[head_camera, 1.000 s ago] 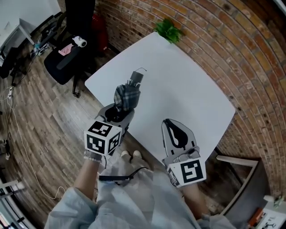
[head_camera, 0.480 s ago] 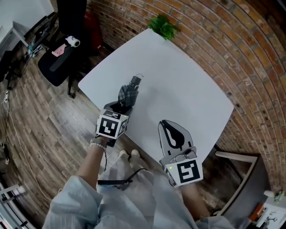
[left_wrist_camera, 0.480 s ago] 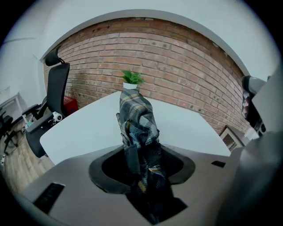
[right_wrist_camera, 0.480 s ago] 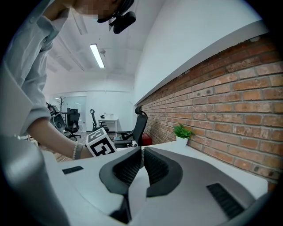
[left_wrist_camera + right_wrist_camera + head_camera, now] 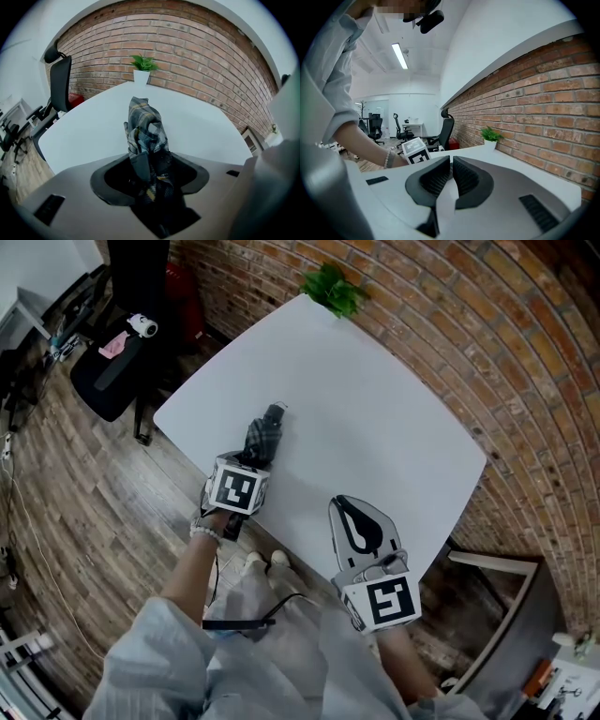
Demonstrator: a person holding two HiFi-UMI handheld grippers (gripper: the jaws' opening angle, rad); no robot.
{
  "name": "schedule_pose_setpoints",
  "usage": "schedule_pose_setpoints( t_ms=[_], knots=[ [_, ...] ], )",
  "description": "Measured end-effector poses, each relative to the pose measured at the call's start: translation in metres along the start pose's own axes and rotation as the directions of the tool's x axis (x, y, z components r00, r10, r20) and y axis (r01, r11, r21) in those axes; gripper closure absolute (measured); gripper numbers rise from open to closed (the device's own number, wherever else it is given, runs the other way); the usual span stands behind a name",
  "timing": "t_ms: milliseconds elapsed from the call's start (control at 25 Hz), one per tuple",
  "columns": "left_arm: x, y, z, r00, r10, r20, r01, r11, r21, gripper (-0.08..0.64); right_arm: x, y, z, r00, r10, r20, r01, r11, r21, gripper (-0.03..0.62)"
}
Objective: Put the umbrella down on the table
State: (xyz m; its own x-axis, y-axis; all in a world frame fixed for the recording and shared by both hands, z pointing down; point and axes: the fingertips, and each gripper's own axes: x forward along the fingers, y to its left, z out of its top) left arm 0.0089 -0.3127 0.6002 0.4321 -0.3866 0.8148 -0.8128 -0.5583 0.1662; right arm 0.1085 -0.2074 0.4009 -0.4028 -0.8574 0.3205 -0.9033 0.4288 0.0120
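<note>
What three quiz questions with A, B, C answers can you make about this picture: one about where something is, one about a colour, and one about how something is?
1. Where is the plant?
A. On the black chair
B. At the far corner of the table, next to the brick wall
C. On the wooden floor

2. What colour is the umbrella?
A. Plain red
B. Bright pink
C. Dark grey checks

3. How is the umbrella?
A. Folded up
B. Opened wide
C. Snapped in two

Answers:
1. B: the green leaves sit right at the table's far corner, against the bricks.
2. C: the left gripper view shows grey checked cloth with thin pale lines.
3. A: the cloth is wrapped in a narrow bundle, not spread out.
</note>
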Motion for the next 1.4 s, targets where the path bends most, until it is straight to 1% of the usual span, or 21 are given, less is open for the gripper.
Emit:
schedule_pose_setpoints(
  t_ms=[160,320,480,600,680,760,840,1000,1120,1280,1400],
  knots=[
    [0.0,-0.002,0.001,1.0,-0.007,0.002,0.007,1.0,0.012,0.296,0.002,0.001,0.0,1.0,0.001,-0.002,-0.001,1.0,-0.001,0.543],
    [-0.011,-0.002,0.006,0.999,-0.019,0.044,0.018,1.0,0.024,0.291,0.003,0.003,0.001,1.0,0.003,-0.002,-0.003,1.0,-0.004,0.543],
    [-0.033,-0.001,0.017,0.994,-0.012,0.112,0.008,0.999,0.04,0.291,0.003,0.006,0.004,1.0,0.005,0.006,-0.005,1.0,-0.009,0.543],
    [-0.054,0.001,0.025,0.983,-0.006,0.186,-0.001,0.999,0.035,0.293,0.004,0.011,0.008,1.0,0.01,0.014,-0.009,1.0,-0.012,0.543],
    [-0.071,0.003,0.029,0.972,0.002,0.234,-0.01,0.999,0.033,0.315,0.004,0.015,0.012,1.0,0.015,0.022,-0.014,1.0,-0.017,0.543],
    [-0.09,0.005,0.034,0.958,0.019,0.287,-0.033,0.998,0.045,0.349,0.005,0.02,0.017,0.999,0.023,0.035,-0.022,1.0,-0.022,0.543],
    [-0.11,0.005,0.039,0.938,0.038,0.345,-0.066,0.996,0.068,0.391,0.005,0.026,0.022,0.998,0.03,0.048,-0.029,0.999,-0.027,0.543],
    [-0.152,0.004,0.046,0.894,0.067,0.443,-0.112,0.991,0.075,0.461,0.003,0.037,0.033,0.996,0.044,0.072,-0.041,0.998,-0.04,0.543],
    [-0.183,0.001,0.051,0.857,0.079,0.509,-0.142,0.986,0.087,0.51,-0.001,0.043,0.044,0.995,0.05,0.091,-0.045,0.998,-0.053,0.543],
    [-0.223,-0.009,0.059,0.806,0.071,0.588,-0.154,0.984,0.092,0.531,-0.005,0.047,0.058,0.992,0.056,0.115,-0.048,0.997,-0.068,0.543],
    [-0.249,-0.017,0.064,0.773,0.061,0.632,-0.156,0.983,0.097,0.534,-0.008,0.051,0.067,0.99,0.061,0.129,-0.051,0.995,-0.082,0.543]
  ],
)
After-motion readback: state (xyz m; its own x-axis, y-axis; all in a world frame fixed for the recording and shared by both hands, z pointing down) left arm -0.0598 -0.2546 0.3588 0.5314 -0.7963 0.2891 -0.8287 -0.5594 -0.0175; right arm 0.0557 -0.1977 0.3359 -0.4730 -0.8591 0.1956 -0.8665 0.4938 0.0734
